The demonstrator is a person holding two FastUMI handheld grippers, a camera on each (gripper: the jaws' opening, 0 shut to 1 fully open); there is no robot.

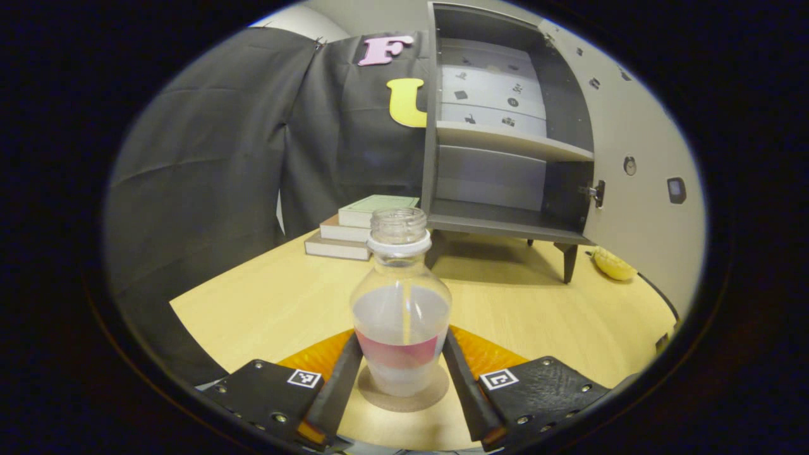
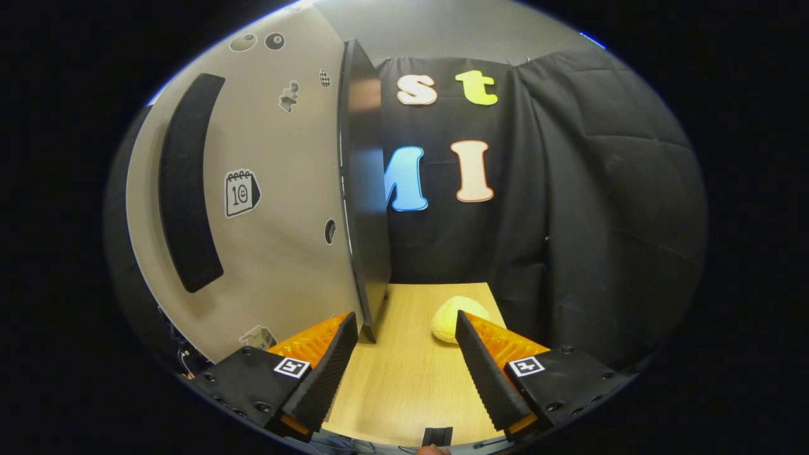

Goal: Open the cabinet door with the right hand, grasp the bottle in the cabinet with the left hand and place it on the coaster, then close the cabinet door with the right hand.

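A clear bottle [image 1: 401, 297] without a cap, part full and with a pink label band, stands upright on a round brown coaster [image 1: 430, 397] on the wooden table. My left gripper [image 1: 402, 338] is shut on the bottle's lower body, one finger on each side. Behind it the grey cabinet [image 1: 499, 221] stands with bare shelves, its door [image 1: 632, 158] swung wide to the right. In the right gripper view, my right gripper [image 2: 404, 325] is open low over the table. The door's free edge [image 2: 363, 189] rises just past its left fingertip [image 2: 344, 328], outside the jaws.
Three stacked books [image 1: 354, 230] lie left of the cabinet. A yellow soft object [image 1: 612, 264] sits on the table by the door, and also beside my right fingertip [image 2: 450, 316]. The door's outer face carries a long dark handle [image 2: 186, 183] and stickers.
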